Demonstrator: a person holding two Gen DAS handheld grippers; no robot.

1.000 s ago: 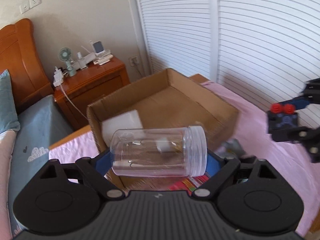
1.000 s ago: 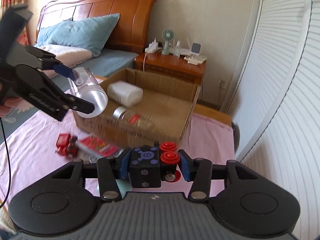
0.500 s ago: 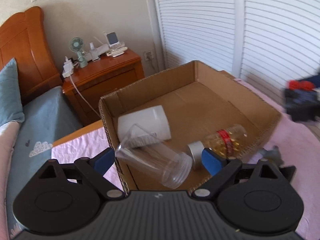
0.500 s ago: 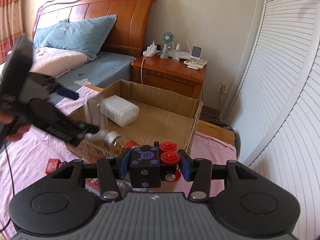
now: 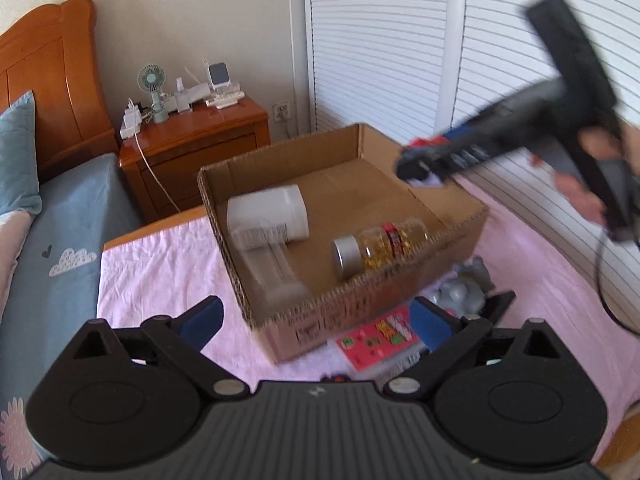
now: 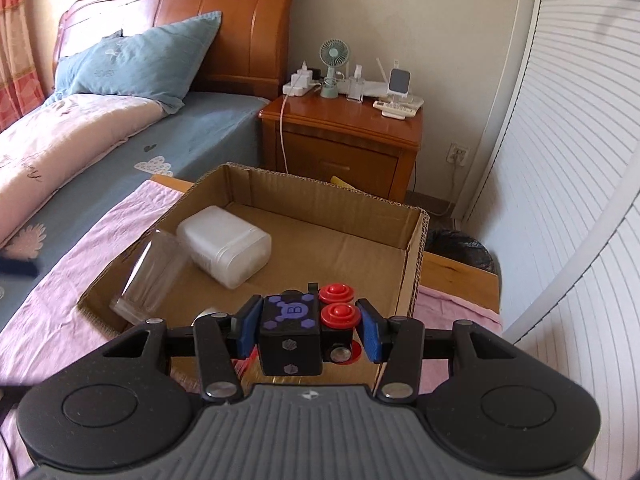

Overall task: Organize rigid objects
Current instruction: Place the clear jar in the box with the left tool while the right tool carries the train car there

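While the left gripper (image 5: pixel 316 320) is hanging empty, its jaws having just spread wide, the clear jar (image 5: pixel 274 270) is lying inside the cardboard box (image 5: pixel 360 308) by its left wall. The right gripper (image 6: pixel 306 330) is clenching a black cube toy (image 6: pixel 290 334) over the box's near edge.

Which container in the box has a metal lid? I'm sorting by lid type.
The jar of yellow contents, lying by the cardboard box's near wall; the white container and clear jar show none.

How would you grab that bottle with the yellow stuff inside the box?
The bottle lies on its side in the cardboard box, near the front wall, silver cap pointing left. Probably best to come straight down from above and pinch across its round middle, near the red label, since the box wall blocks a sideways reach.
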